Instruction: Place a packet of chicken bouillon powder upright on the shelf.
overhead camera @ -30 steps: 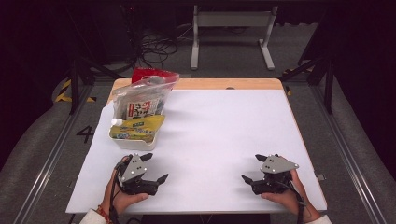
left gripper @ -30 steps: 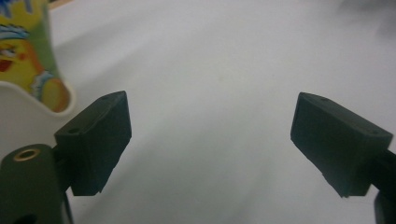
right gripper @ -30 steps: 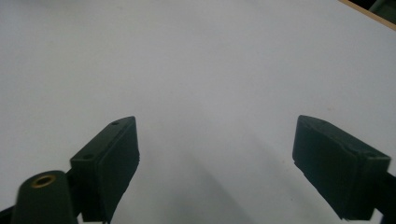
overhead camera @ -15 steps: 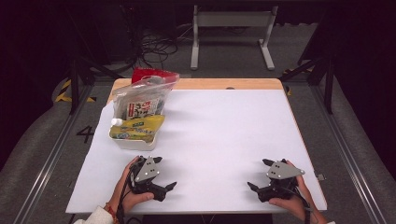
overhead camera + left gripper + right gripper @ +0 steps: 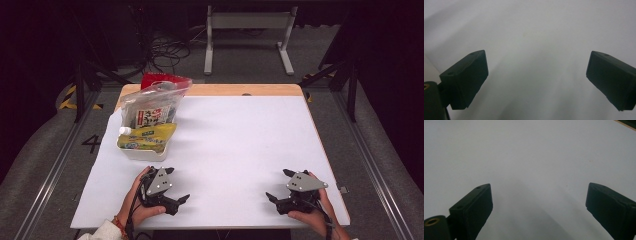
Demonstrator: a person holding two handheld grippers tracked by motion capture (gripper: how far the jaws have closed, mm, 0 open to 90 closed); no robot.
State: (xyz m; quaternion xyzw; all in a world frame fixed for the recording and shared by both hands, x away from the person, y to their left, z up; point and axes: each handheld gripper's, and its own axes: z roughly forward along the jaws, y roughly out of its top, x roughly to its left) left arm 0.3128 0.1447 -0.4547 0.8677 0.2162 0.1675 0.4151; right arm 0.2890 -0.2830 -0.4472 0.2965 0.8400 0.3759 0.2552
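High view: clear bag point(image 5: 152, 102) bulges with printed packets.

A lab or studio: a white-topped table point(image 5: 240, 150) on dark carpet (cables point(image 5: 170, 47) and metal stands point(image 5: 247, 30) behind).

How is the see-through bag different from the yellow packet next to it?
The see-through bag stands taller at the back, while the yellow packet lies flat in a white tray. The bag is clear, so the packets inside show; the yellow packet is solid yellow with a white cap. The bag sits farther from the hands, the yellow packet nearer. Both rest at the table's left side.
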